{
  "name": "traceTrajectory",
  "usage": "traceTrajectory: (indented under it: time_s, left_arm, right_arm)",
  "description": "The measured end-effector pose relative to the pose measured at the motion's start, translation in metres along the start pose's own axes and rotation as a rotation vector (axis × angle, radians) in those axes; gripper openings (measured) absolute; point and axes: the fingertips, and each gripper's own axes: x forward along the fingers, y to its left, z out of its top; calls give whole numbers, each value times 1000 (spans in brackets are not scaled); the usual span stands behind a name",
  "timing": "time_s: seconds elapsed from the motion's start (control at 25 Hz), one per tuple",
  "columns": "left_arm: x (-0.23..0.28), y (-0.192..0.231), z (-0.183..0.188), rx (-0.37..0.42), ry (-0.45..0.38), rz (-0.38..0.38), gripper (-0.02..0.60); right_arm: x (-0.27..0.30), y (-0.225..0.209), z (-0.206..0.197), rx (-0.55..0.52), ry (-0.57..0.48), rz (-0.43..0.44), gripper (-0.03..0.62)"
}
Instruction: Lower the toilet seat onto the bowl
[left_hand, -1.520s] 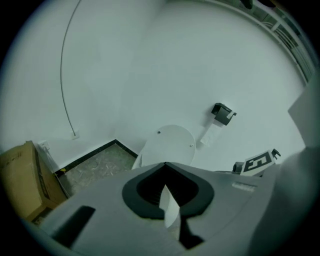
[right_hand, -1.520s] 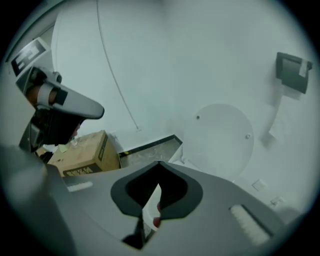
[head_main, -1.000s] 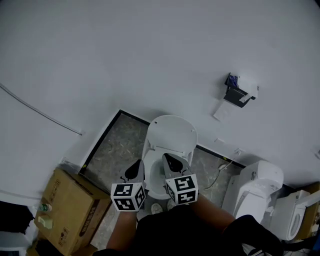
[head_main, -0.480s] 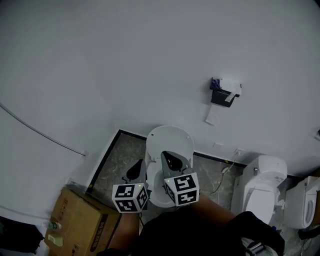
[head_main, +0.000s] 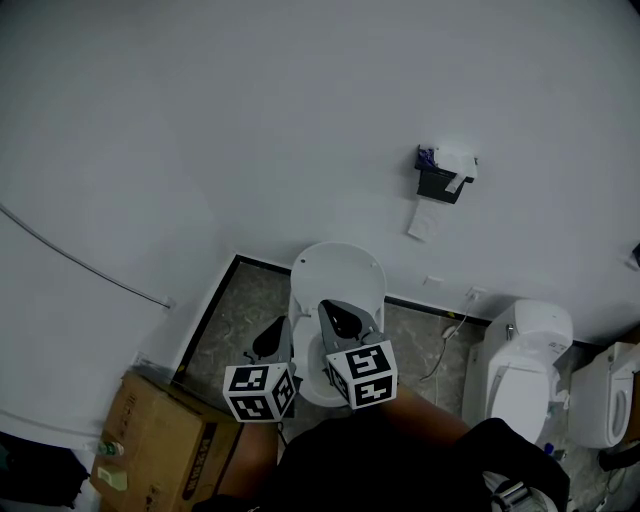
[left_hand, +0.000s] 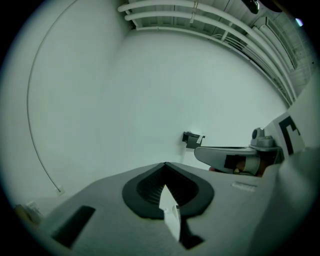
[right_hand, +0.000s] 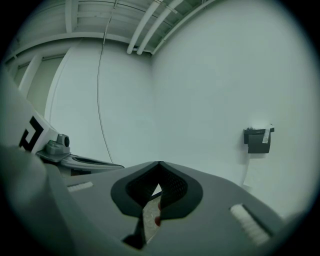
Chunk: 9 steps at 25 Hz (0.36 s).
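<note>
Grey left gripper (head_main: 270, 343) and right gripper (head_main: 342, 320) bear black-and-white marker cubes (head_main: 362, 375); the clothing (head_main: 400, 462) is black.

Glossy wht toilet (head_main: 340, 285), matt brn cardboard box (head_main: 160, 440), speckled stone floor (head_main: 235, 315)

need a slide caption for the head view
Left tongs and right tongs shut over the white toilet bowl, white oval seat upright against the wall.

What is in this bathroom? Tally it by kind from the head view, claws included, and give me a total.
Toilets: 3
Claws: 2
Cardboard box: 1
Paper holder: 1
Total: 7
</note>
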Motion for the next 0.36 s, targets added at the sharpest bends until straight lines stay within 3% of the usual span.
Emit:
traceTrajectory:
  time_s: [0.36]
  left_arm:
    - [-10,7,-13,-13,10,0,8]
  right_arm:
    - [-2,15,-10,-1,6,9,6]
